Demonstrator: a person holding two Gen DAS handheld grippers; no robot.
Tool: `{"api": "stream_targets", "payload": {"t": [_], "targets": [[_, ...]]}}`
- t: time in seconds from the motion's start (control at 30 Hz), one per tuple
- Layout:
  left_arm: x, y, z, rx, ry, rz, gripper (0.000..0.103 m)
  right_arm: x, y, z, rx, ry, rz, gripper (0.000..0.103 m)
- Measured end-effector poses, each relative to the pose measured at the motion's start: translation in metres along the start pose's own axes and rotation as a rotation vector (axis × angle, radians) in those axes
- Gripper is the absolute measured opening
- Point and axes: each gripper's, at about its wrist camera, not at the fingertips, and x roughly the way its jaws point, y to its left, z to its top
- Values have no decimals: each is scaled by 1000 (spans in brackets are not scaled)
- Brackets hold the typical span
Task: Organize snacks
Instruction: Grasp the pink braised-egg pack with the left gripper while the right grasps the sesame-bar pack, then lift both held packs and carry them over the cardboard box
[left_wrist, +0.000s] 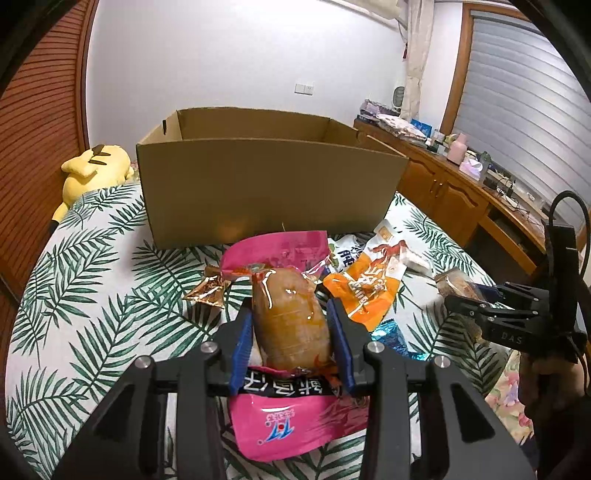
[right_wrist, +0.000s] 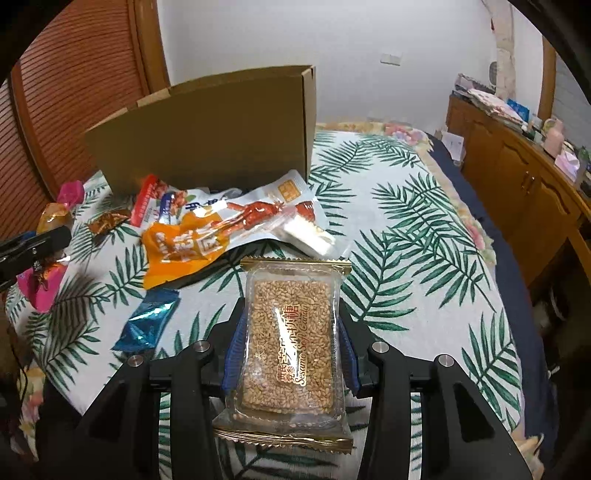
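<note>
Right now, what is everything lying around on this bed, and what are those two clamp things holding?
Cardboard box: one, brown, open, on the bedspread.
Pink snack pack: one, in left clamp.
Sesame candy pack: one, clear and gold, in right clamp.
Orange-white packet: one, before the box.
Blue wrapper: one, on bedspread.
Plush toy: one, yellow, left of box.
Left gripper: shut.
Right gripper: shut.

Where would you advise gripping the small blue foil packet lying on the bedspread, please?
Take the blue foil packet across its narrow middle, coming from above. It lies flat on the bedspread, clear of the orange pouch, and its crimped ends flare wider, so the waist suits the tongs best.
</note>
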Motion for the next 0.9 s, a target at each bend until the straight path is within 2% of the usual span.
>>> {"api": "stream_targets", "payload": {"t": [0.37, 0.9], "targets": [[-26, -7, 4, 3, -47, -1, 38, -29, 9, 0, 1, -57, 7, 44], [-65, -11, 35, 32, -148, -5, 38, -83, 26, 28, -39, -182, 13, 44]]}}
